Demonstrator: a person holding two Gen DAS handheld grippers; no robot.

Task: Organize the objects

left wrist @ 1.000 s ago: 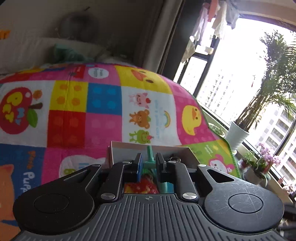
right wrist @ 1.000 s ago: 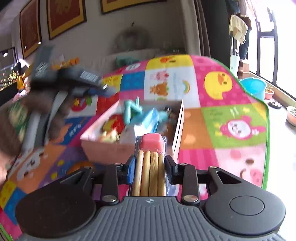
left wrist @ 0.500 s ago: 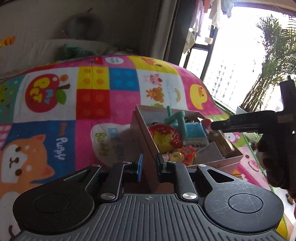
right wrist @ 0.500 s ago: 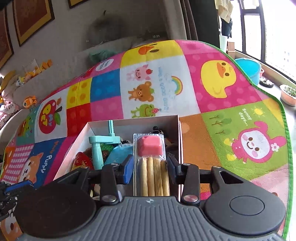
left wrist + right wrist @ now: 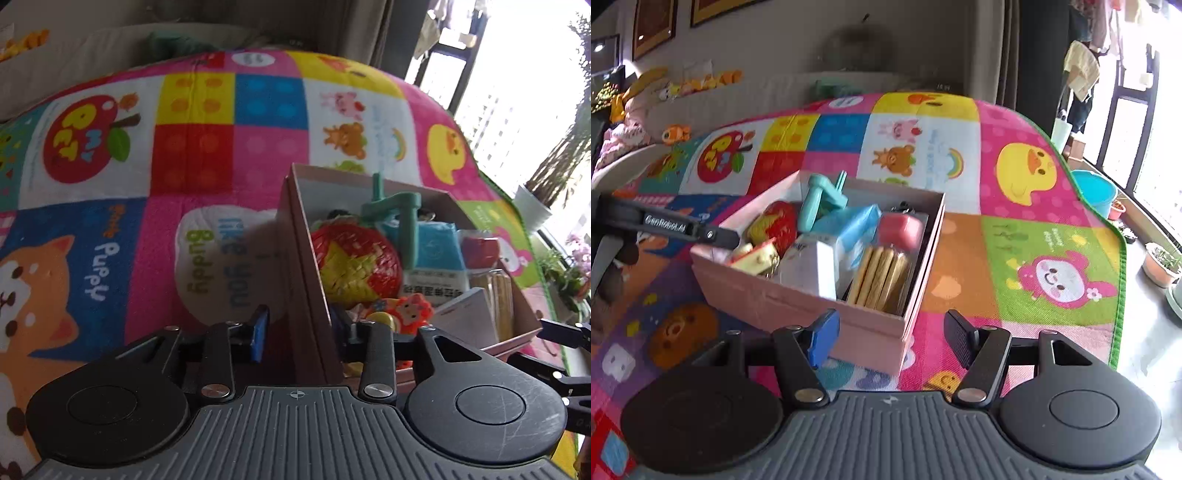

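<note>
Left tool (image 5: 299,328) straddles the pink box (image 5: 798,306) wall, unclamped; right tool (image 5: 890,338) spread wide, empty. Box sits on patchwork play mat (image 5: 1045,236). Sofa (image 5: 746,99) behind, windows (image 5: 1156,122) rightward.

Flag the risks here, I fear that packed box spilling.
The left gripper straddles a side wall of the pink box, jaws open; moving sideways could drag or tip it. The teal toy sticks above the rim and might fall out. The open right gripper, near the box's corner, could bump it.
</note>
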